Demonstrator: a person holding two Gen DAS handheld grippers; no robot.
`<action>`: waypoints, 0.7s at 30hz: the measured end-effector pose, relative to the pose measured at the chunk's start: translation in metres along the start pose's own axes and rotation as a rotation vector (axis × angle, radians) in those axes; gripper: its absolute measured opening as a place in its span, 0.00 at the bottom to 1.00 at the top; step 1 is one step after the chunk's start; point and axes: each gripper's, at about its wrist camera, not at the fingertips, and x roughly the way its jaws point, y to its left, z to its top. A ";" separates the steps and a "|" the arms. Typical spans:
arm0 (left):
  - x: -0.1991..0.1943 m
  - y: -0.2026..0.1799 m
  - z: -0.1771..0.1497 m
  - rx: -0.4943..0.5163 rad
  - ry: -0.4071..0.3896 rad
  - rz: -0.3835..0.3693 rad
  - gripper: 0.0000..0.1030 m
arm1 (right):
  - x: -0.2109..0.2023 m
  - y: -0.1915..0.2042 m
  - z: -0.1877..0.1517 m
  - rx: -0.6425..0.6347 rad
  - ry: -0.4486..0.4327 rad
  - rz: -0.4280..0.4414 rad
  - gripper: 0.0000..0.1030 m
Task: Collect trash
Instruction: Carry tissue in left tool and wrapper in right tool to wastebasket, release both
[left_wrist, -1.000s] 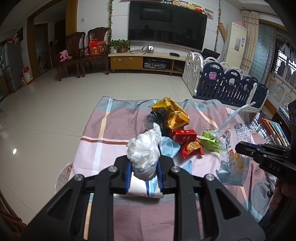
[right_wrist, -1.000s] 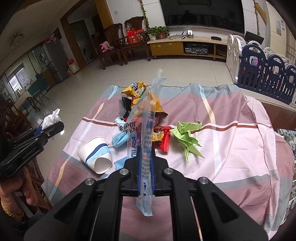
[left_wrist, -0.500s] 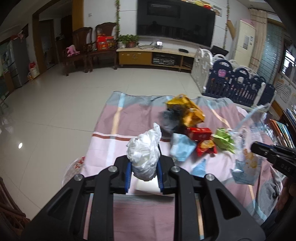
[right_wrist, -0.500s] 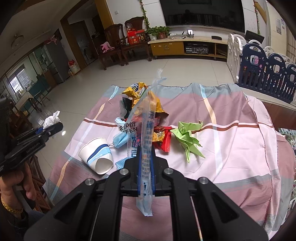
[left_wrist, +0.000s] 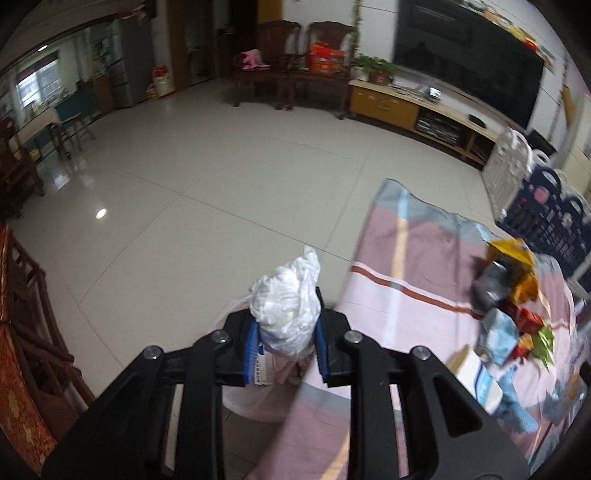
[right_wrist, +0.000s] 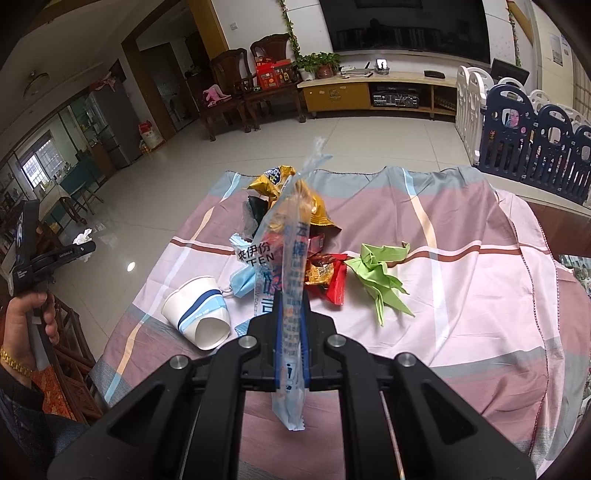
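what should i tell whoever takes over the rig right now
Left gripper: jaws just opening, white crumpled plastic between the pads, over a bag beside the table edge.
Right gripper: shut on a clear snack bag, held above the cloth.
Done: two pieces picked up.
Left on the cloth: paper cup, face mask, yellow chip bag, red wrappers, green folded paper.

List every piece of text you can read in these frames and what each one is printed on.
"来伊份" above "FEN": clear snack bag shut in the right gripper.
Blue print down that bag: too distorted to read.
Left gripper side lettering: too small.
Label under the white wad: blurred.
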 end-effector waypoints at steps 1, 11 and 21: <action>0.002 0.008 0.002 -0.029 0.007 -0.014 0.25 | 0.001 0.001 -0.001 -0.003 0.001 0.000 0.08; -0.002 0.019 0.005 -0.051 -0.016 0.007 0.77 | 0.007 0.005 -0.001 -0.016 0.011 0.003 0.08; -0.108 -0.007 0.010 -0.017 -0.394 -0.164 0.85 | -0.002 0.024 0.000 -0.046 -0.048 0.085 0.08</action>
